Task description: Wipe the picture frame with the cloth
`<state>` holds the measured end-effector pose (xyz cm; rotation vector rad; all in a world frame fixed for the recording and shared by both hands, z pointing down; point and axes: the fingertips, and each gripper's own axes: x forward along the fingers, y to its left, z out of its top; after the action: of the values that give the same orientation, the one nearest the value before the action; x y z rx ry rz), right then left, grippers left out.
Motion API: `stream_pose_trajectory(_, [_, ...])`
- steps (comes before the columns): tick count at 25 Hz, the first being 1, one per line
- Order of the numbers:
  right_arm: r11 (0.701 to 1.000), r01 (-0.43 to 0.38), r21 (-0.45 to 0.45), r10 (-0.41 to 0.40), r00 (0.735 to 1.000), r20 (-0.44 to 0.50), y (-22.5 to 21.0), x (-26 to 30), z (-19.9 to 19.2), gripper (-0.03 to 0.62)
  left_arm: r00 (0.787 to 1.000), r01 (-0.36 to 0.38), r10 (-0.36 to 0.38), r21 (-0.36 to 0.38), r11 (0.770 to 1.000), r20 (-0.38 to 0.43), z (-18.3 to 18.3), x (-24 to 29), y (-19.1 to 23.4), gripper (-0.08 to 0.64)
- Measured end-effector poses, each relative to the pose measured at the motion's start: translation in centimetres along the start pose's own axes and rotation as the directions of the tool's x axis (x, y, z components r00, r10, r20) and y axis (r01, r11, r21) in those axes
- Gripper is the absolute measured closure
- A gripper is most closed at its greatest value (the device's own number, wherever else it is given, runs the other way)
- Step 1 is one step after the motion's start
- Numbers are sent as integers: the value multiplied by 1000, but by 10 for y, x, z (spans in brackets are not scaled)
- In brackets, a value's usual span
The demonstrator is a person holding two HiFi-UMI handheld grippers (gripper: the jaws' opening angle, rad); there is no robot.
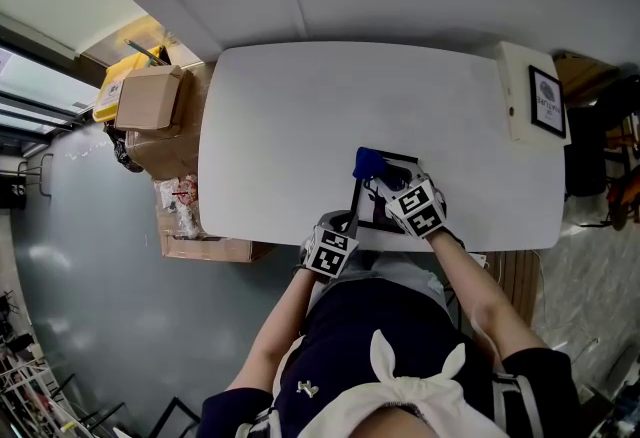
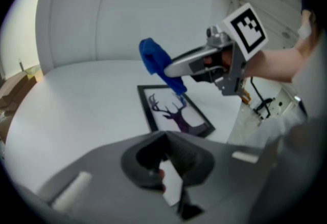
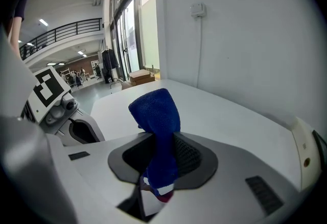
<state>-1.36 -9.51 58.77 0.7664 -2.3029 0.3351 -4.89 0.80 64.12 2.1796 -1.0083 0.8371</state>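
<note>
A black picture frame (image 1: 388, 198) with a deer print (image 2: 177, 111) lies flat near the table's front edge. My right gripper (image 1: 378, 178) is shut on a blue cloth (image 1: 367, 164); a bunch of cloth (image 3: 156, 110) stands up out of its jaws. From the left gripper view, the cloth (image 2: 156, 60) hangs over the frame's far end, its lower tip at the print. My left gripper (image 1: 334, 244) sits at the table's front edge, just short of the frame's near left corner. Its jaws (image 2: 166, 166) look shut with nothing in them.
The white table (image 1: 300, 126) stands against a wall. A white box with a framed sign (image 1: 535, 98) sits at its right end. Cardboard boxes (image 1: 150, 101) and clutter stand on the floor to the left. A wall socket (image 3: 198, 9) is above the table.
</note>
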Motion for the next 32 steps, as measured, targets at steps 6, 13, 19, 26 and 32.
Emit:
stream_pose_trajectory(6, [1000, 2, -2, -2, 998, -55, -8, 17, -11, 494, 1000, 10, -10, 7, 1000, -23, -3, 5, 2, 557])
stream_pose_trajectory(13, [1000, 7, 6, -6, 996, -91, -13, 35, -16, 494, 999, 28, -26, 44, 999, -48, -6, 11, -1, 556])
stream_pose_trajectory(19, [1000, 16, -27, -19, 993, -121, -12, 43, -14, 494, 998, 26, -23, 54, 998, -63, -5, 14, 1, 555])
stream_pose_trajectory(26, [999, 17, -47, -24, 988, -152, -16, 51, -19, 492, 996, 31, -27, 50, 998, -81, -8, 18, 3, 557])
stream_pose_trajectory(32, [999, 8, -49, -17, 982, -190, -11, 55, -34, 493, 997, 47, -45, 32, 998, -68, -7, 17, 4, 557])
